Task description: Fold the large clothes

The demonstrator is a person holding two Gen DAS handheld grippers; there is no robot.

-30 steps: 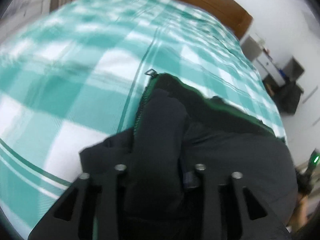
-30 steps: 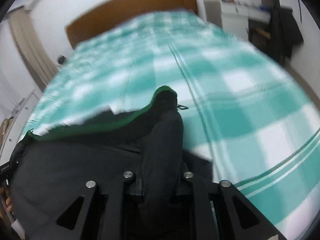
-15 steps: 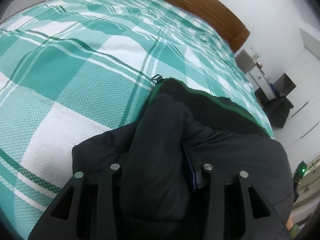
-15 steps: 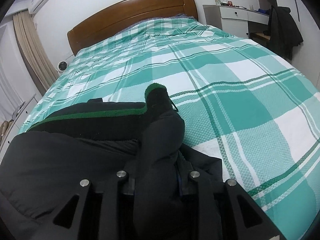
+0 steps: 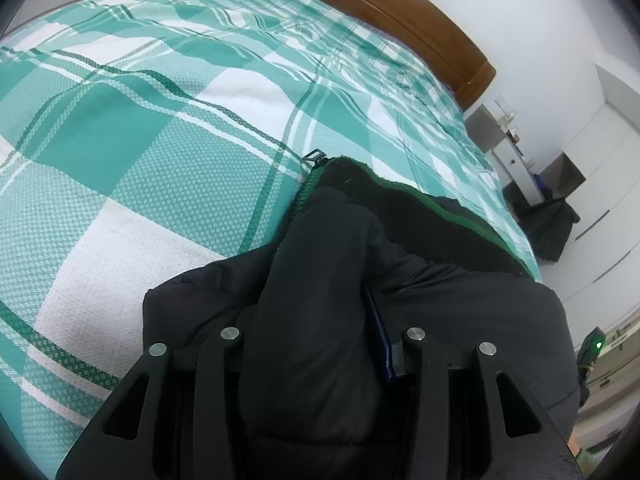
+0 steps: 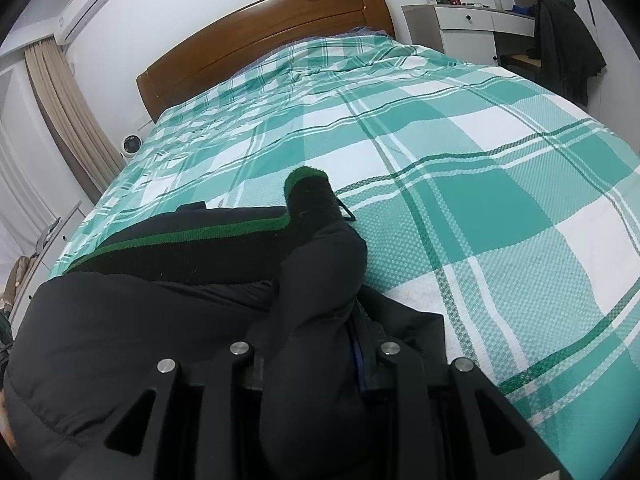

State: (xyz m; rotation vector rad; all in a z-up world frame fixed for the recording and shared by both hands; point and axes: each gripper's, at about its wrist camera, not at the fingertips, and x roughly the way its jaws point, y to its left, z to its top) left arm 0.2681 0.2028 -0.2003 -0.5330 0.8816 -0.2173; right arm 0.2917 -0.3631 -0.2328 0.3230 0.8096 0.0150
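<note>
Here, left gripper (image 5: pixel 320 344): black jacket (image 5: pixel 460 304) is pinched.
Right gripper (image 6: pixel 316 354): jacket is pinched.
Jacket: laid on checked bedspread (image 5: pixel 132 168).

A black padded jacket (image 5: pixel 460 308) with a green-edged fleece collar lies on the bed's teal-and-white checked cover (image 5: pixel 132 168), near its right edge. The left hand-held gripper (image 5: pixel 320 344) pinches a thick fold of the jacket between its jaws. The zipper pull (image 5: pixel 314 155) rests on the cover. A wooden headboard (image 5: pixel 400 12) stands at the far end.
</note>
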